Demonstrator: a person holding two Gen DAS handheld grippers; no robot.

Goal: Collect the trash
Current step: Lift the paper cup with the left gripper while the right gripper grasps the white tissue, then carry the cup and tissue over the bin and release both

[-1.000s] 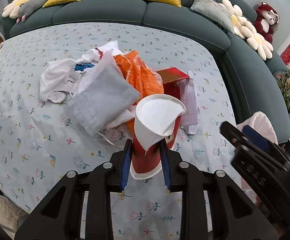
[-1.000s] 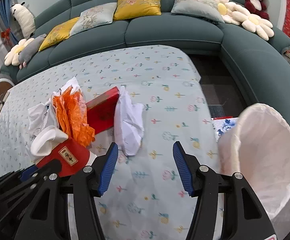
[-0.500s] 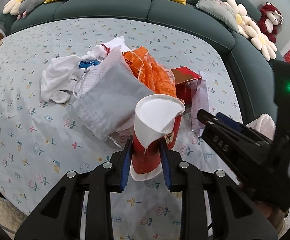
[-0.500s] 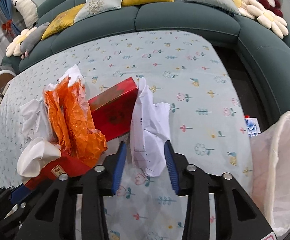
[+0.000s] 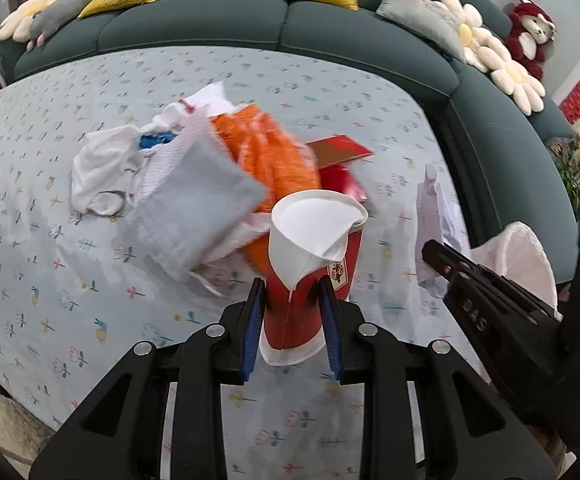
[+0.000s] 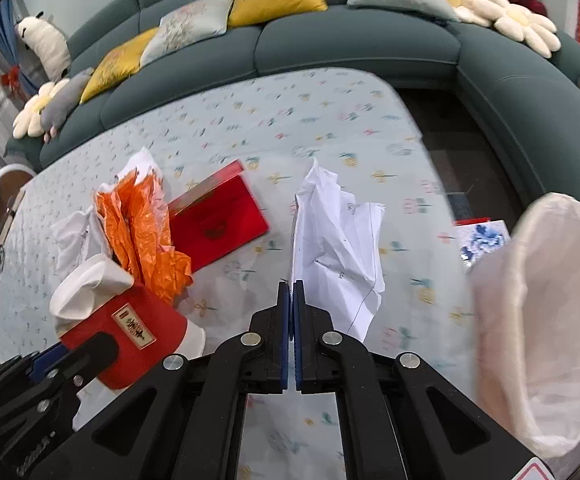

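Hard to see much under that heap: a bit of blue pokes out between the white cloths, and I can't tell what it is. The grey pouch covers most of what lies beneath. The trash bag is cut off at the edge, only its open mouth showing, and everything is a touch blurred.

The left tongs are clenched on the red paper cup, its white rim crushed out of round. The cup is tilted and held above the tabletop. The right tongs are squeezed together on the bottom edge of the crumpled white paper, which stands up just to the right of the cup. The bag gapes farther out on that same side.

The count: one cup, one sheet of white paper, one wad of orange wrapping right behind the cup, one flat red box beyond that, one grey pouch to the cup's left.

The tabletop wears a pale blue cloth with little flowers. Behind the cup curves a dark green sofa with four cushions, two yellow and two pale, plus three daisy pillows and a red plush toy.
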